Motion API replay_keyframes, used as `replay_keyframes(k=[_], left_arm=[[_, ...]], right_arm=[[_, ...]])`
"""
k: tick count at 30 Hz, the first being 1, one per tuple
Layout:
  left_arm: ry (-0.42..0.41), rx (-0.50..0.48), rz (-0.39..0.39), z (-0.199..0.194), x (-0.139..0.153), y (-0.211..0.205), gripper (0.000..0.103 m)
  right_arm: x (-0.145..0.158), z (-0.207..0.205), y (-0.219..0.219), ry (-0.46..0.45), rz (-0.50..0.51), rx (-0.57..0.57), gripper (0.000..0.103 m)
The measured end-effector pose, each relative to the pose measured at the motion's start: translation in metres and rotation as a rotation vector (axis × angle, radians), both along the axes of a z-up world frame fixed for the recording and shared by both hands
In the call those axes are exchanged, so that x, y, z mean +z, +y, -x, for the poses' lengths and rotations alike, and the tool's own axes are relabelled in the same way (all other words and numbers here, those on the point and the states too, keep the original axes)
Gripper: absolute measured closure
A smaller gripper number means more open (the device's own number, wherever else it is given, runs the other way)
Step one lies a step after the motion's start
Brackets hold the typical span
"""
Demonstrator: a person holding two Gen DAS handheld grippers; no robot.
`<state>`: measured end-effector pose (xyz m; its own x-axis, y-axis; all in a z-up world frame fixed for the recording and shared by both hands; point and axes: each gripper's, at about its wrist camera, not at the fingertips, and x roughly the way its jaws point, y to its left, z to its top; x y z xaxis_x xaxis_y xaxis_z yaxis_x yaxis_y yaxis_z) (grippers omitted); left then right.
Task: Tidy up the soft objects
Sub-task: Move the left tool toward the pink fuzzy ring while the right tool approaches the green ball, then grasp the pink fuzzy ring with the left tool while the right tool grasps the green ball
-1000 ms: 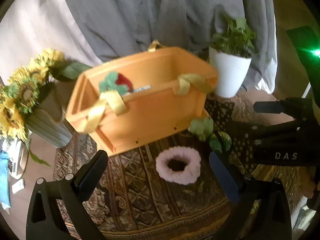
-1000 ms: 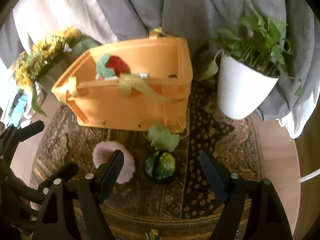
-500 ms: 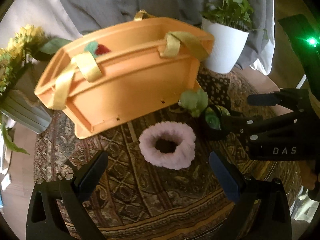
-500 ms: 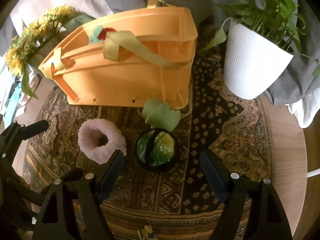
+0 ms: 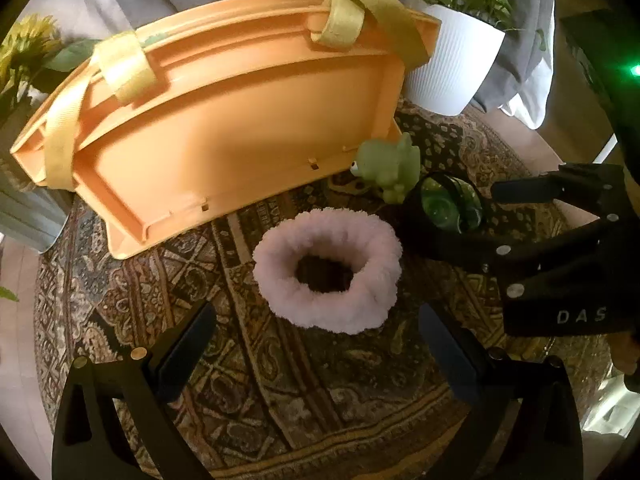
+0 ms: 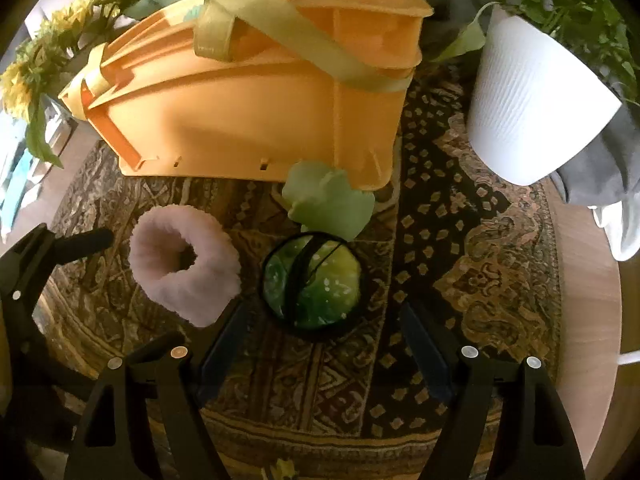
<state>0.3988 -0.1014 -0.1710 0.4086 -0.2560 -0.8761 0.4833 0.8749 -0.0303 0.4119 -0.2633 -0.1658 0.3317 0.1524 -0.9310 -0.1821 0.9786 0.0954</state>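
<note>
A fluffy pink ring (image 5: 326, 268) (image 6: 182, 262) lies on the patterned rug in front of the orange basket (image 5: 224, 128) (image 6: 256, 96). Just short of it hangs my left gripper (image 5: 316, 332), open and empty. To the ring's right sit a green squishy ball in black netting (image 6: 314, 284) (image 5: 450, 204) and a pale green soft frog (image 6: 328, 200) (image 5: 386, 166) against the basket's corner. Over the ball my right gripper (image 6: 322, 334) stands open, a finger on either side and nothing touched. It also shows at the right of the left wrist view.
A white ribbed pot (image 6: 532, 112) (image 5: 452, 68) with a green plant stands right of the basket. Sunflowers (image 6: 48, 52) in a grey vase (image 5: 28, 208) stand at the left. Grey cloth hangs behind. The round rug (image 6: 480, 240) covers a wooden table (image 6: 588, 280).
Both grippers have sunk toward the rug and tipped further down. The ring, ball and frog look larger and closer, and the basket's inside has gone out of sight. Both jaws stayed open.
</note>
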Motion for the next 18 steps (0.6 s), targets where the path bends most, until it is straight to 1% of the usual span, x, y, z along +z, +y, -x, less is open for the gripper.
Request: replay_keyframes(k=[12, 17, 18], left_arm=[[0.006, 0.003, 0.006, -0.019, -0.021, -0.008, 0.001], [-0.007, -0.013, 0.009, -0.023, -0.023, -0.012, 0.010], [-0.007, -0.018, 0.010, -0.023, -0.024, -0.013, 0.016]], right_arm=[[-0.009, -0.013, 0.004, 0.011, 0.003, 0.013, 0.024], [-0.013, -0.016, 0.001, 0.015, -0.013, 0.002, 0.025], [-0.013, -0.016, 0.000, 0.013, -0.020, 0.000, 0.026]])
